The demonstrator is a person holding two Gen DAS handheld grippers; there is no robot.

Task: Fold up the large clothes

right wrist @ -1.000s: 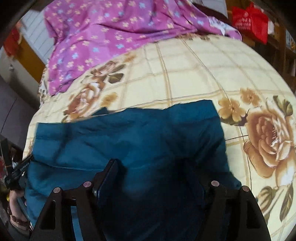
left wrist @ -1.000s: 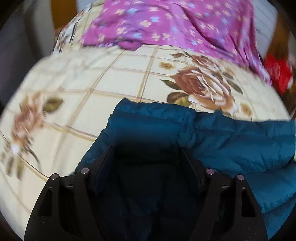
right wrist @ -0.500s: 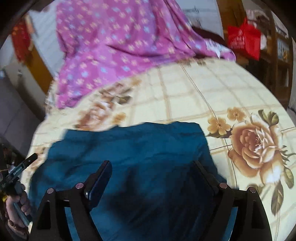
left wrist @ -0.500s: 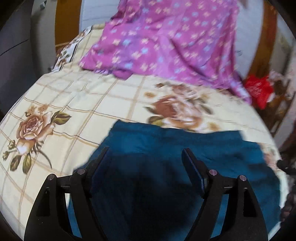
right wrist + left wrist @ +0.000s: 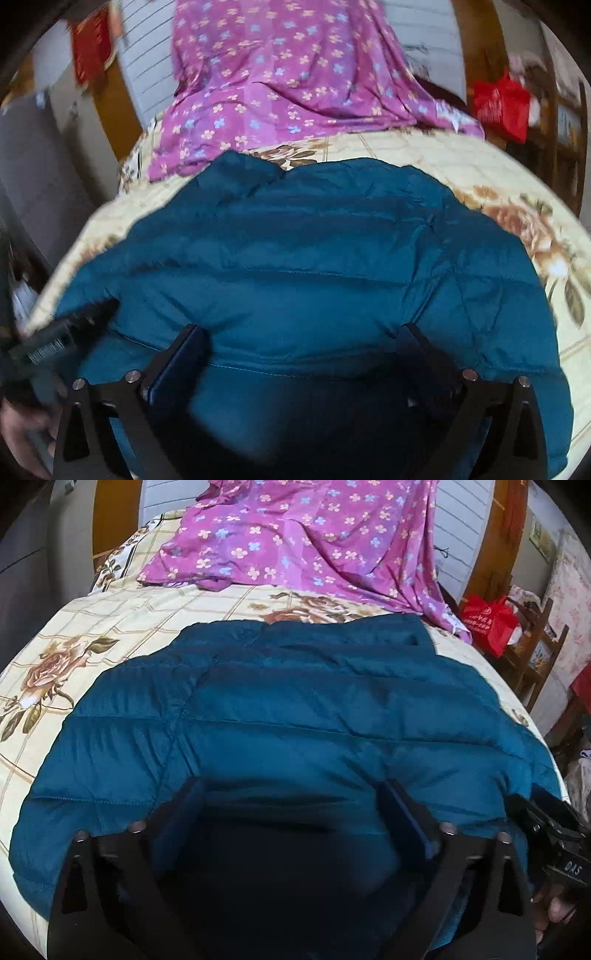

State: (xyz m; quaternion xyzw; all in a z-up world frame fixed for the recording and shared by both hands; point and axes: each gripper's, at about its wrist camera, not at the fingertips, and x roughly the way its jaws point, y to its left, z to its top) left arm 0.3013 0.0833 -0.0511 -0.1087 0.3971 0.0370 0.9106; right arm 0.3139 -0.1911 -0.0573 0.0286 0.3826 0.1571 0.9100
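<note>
The blue padded jacket (image 5: 295, 716) lies flat on the bed, spread straight ahead of and below both my grippers, its long side running across my view from the bed's left edge toward the right edge. Its near hem sits under my fingers; the far edge, with what looks like the collar, points toward the head of the bed.

My left gripper (image 5: 291, 805) is opening, jaws wide, nothing pinched between them, only jacket cloth beneath. My right gripper (image 5: 303, 343) is likewise opening wide and grips nothing. Each hangs over its own half of the jacket, so neither is clearly nearer; I'd judge the next fold needs both at the near hem or the side ends.

Under the jacket is a cream bedspread (image 5: 110, 627) with rose print and a grid of lines. A purple flowered sheet (image 5: 303, 542) drapes at the head end. A red bag (image 5: 487, 624) stands past the bed's right edge, by wooden furniture.
</note>
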